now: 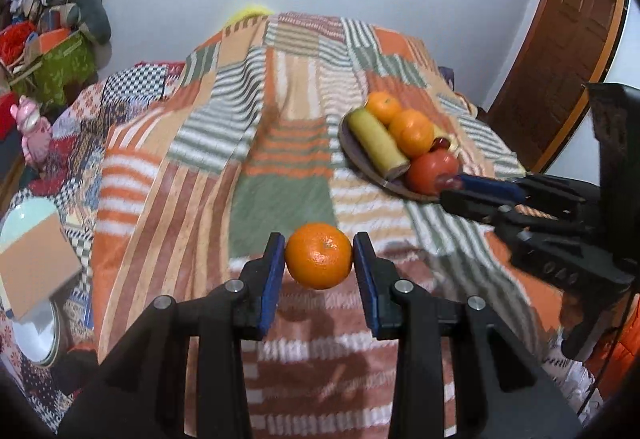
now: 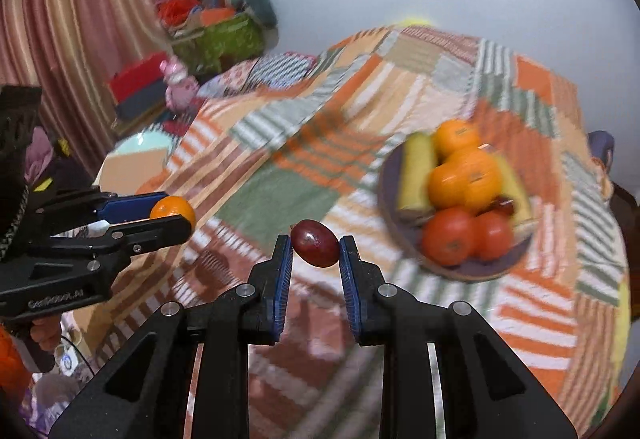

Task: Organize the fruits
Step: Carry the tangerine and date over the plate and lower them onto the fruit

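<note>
- Left gripper (image 1: 319, 259) clamps orange (image 1: 319, 255), held above bed, near-left of plate (image 1: 362, 159).
- Right gripper (image 2: 315, 251) pinches grape (image 2: 315, 249), off-centre; could slip out.
- Plate piled; additions may roll off.

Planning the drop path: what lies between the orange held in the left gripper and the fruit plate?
Only bare patchwork blanket lies between the orange and the plate, per the left wrist view; the right gripper reaches in near the plate's edge.
</note>
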Action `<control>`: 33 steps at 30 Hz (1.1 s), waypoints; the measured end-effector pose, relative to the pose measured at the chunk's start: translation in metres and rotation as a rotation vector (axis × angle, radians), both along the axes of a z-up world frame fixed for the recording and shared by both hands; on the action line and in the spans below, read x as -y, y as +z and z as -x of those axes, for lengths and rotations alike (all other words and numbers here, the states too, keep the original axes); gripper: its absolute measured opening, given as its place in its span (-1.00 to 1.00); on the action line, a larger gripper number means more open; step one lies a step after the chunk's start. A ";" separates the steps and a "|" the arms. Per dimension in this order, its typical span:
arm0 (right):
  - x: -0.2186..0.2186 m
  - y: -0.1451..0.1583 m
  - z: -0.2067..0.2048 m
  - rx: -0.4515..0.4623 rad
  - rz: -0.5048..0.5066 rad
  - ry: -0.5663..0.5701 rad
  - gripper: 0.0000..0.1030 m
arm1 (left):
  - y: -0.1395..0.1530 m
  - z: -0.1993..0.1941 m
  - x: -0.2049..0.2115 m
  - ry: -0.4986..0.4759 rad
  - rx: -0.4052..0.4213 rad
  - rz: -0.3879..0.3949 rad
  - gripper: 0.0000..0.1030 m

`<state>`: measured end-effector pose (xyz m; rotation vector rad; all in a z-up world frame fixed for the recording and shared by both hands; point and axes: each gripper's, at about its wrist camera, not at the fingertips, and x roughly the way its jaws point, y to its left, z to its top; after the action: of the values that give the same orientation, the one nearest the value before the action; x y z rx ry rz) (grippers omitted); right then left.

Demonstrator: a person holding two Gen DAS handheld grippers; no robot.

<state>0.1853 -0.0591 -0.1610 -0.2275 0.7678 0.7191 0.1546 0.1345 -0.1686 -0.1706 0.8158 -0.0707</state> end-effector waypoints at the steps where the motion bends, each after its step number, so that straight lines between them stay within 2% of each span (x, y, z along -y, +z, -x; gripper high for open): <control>1: 0.006 0.005 -0.003 0.011 -0.006 -0.010 -0.57 | 0.003 -0.004 0.004 -0.001 0.006 -0.002 -0.33; 9: 0.062 0.036 -0.024 0.094 -0.040 -0.096 -0.57 | 0.033 -0.047 0.041 -0.028 0.060 -0.030 -0.33; 17: 0.095 0.048 -0.054 0.132 -0.065 -0.147 -0.57 | 0.037 -0.094 0.069 -0.046 0.057 -0.020 -0.33; 25: 0.101 0.038 -0.083 0.116 -0.087 -0.164 -0.56 | 0.022 -0.146 0.084 -0.057 0.022 -0.020 -0.33; 33: 0.090 0.010 -0.117 0.069 -0.054 -0.162 -0.56 | -0.006 -0.195 0.092 -0.058 -0.033 -0.017 -0.33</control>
<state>0.3020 -0.1490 -0.1512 -0.1388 0.6916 0.5743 0.3495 0.0425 -0.1748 -0.1328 0.8542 -0.1156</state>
